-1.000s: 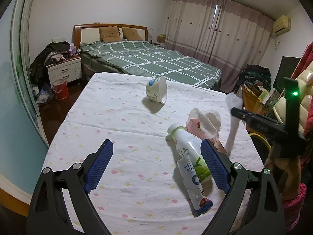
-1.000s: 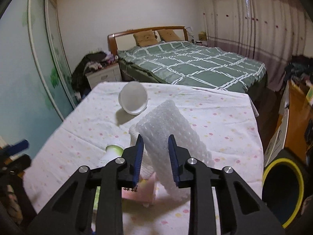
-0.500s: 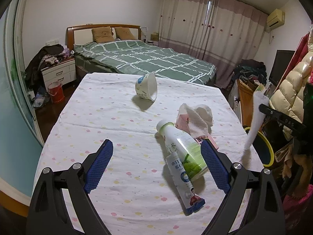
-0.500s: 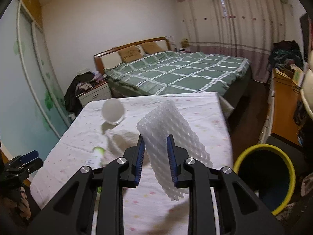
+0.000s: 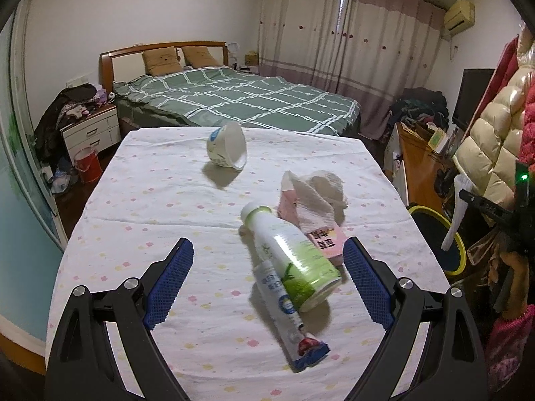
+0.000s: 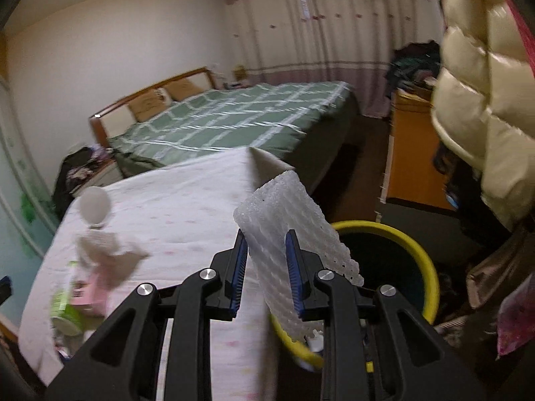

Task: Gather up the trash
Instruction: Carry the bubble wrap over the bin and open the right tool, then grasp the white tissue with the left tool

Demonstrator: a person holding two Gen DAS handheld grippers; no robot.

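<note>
Right claw (image 6: 264,267) clenches a white foam net sleeve (image 6: 291,247) beside the tabletop (image 6: 174,214), over the yellow-rimmed bin (image 6: 414,250) for dropping.

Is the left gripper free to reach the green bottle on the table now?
Probably yes. The left gripper is open and empty, and the bottle lies between its fingers on the table, with nothing in front. The tube touches it, though.

Both wrist views angle down along their fingers: left over the surface (image 5: 167,180), right past its edge; both share the bed (image 5: 240,100).
</note>
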